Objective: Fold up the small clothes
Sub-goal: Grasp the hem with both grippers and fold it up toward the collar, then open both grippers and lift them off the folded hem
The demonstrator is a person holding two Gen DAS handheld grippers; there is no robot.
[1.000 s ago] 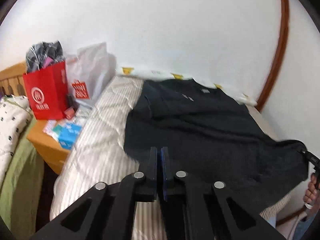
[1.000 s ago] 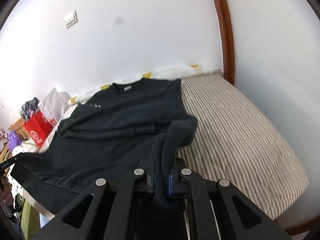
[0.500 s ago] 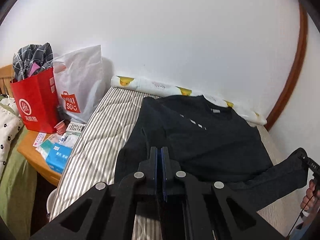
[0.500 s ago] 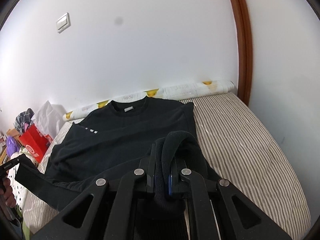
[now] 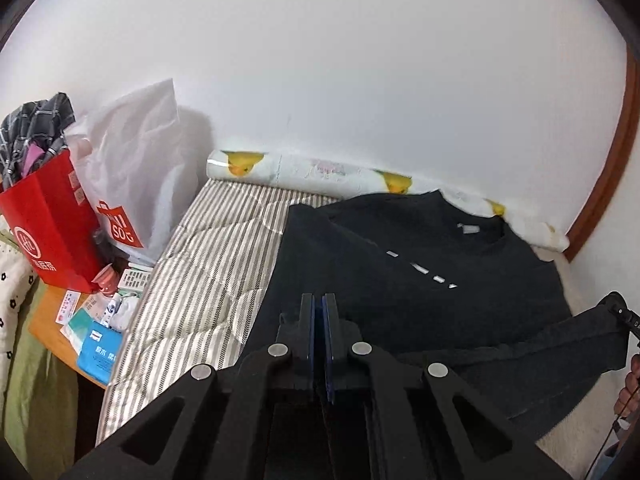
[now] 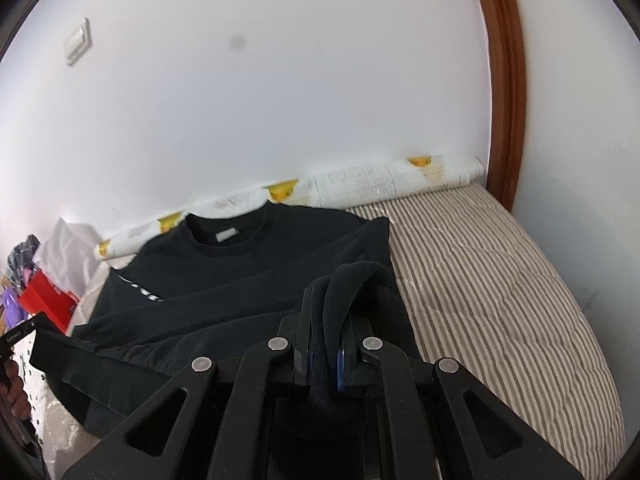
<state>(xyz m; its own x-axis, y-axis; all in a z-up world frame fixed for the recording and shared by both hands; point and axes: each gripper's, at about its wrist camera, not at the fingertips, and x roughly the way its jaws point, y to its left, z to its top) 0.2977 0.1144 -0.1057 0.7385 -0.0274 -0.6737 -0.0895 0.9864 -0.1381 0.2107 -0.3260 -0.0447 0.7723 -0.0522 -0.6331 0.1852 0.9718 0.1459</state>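
At the left edge of the left wrist view a red paper bag (image 5: pixel 48 232) stands on a small wooden desk (image 5: pixel 44 320), stuffed with a grey checked cloth (image 5: pixel 34 136) that spills out of its top; just beside it, toward the frame's centre, a white plastic shopping bag (image 5: pixel 136 168) leans against the wall, its contents hidden. Small packets and a blue box (image 5: pixel 98 350) lie on the desk in front of the bags. The black sweatshirt (image 5: pixel 420 280) lies on the striped bed (image 5: pixel 208 280), in the centre and right of the frame, its long axis running from the hem at the bottom of the frame up to the collar (image 6: pixel 236 236), which points at the wall and the rolled duck-print sheet (image 6: pixel 360 188). The lower part of the sweatshirt is lifted off the bed and stretched crosswise between the two grippers. The left gripper (image 5: pixel 319 300) is clenched, its pads pressed together on the dark hem at the bottom centre. In the right wrist view the right gripper (image 6: pixel 326 312) is grasping a thick bunched fold of the same sweatshirt, which bulges up between its fingers. A hand (image 5: pixel 630 392) shows at the far right edge.
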